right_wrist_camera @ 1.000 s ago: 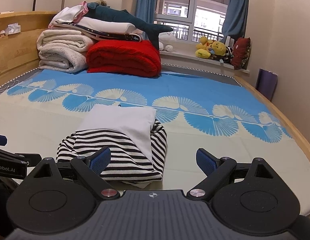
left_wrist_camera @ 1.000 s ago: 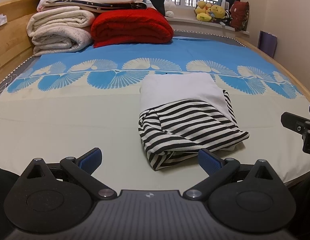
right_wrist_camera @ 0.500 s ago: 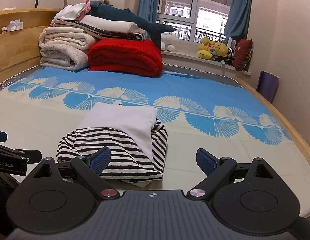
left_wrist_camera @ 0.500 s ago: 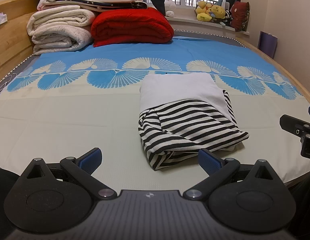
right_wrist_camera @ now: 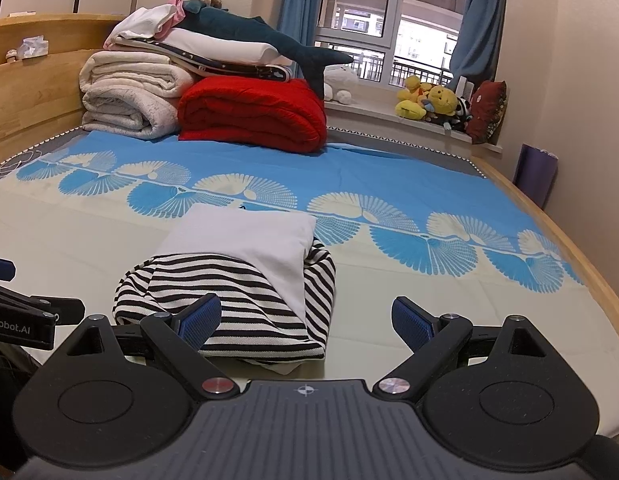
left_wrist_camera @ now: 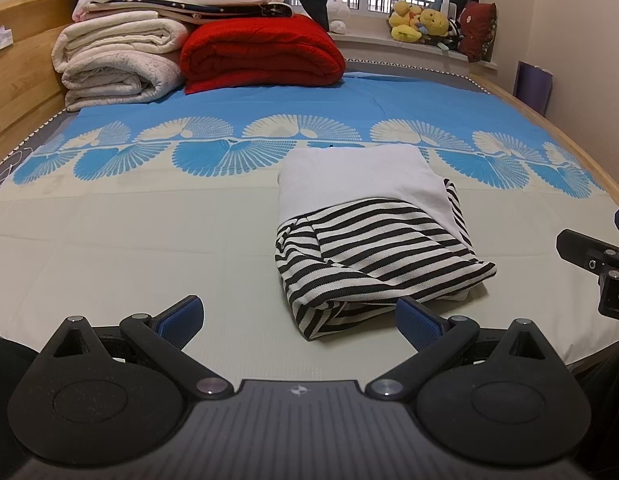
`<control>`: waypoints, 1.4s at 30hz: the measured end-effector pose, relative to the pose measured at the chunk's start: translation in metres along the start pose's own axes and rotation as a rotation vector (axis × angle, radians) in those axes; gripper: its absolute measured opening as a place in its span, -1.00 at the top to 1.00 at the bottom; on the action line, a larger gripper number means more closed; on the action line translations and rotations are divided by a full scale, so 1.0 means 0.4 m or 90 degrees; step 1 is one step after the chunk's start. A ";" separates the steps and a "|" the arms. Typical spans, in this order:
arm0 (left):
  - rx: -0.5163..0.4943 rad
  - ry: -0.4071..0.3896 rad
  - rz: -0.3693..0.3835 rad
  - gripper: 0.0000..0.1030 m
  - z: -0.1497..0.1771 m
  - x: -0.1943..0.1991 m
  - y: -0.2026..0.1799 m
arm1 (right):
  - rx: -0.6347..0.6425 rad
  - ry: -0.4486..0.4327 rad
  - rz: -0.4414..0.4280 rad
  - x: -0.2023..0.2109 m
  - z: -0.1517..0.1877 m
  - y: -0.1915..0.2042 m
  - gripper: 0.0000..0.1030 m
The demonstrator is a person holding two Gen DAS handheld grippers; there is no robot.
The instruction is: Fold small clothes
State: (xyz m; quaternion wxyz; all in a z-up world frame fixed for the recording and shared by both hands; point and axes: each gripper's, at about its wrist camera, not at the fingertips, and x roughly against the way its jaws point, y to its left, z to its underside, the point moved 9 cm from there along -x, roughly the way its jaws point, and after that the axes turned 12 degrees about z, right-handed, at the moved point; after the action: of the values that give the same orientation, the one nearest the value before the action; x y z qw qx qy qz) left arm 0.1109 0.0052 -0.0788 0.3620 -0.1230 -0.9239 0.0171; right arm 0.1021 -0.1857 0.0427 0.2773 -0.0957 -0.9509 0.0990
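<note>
both hand-held grippers, left and right, hang wide open and empty; striped garment on the bed looks folded, next i'd tuck that loose near edge.

One legible marking is found: the white lettering "Robot.AI", cut off at its left by the frame edge, is printed on the black body of the left gripper where that body enters the right wrist view at the left border. No other text, number, brand or sign can be read in either view.
</note>
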 end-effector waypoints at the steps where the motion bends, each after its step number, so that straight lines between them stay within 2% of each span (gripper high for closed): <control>1: -0.001 0.000 0.001 -0.99 0.001 0.000 0.002 | 0.001 0.000 0.000 0.000 0.000 0.000 -0.80; 42: -0.007 0.006 0.014 -0.99 0.009 -0.005 0.013 | 0.010 -0.003 -0.006 -0.003 0.002 -0.005 -0.80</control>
State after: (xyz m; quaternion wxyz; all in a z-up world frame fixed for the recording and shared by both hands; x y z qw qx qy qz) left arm 0.1111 0.0101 -0.0833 0.3655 -0.1352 -0.9208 0.0156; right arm 0.1022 -0.1879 0.0419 0.2763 -0.0889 -0.9511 0.1053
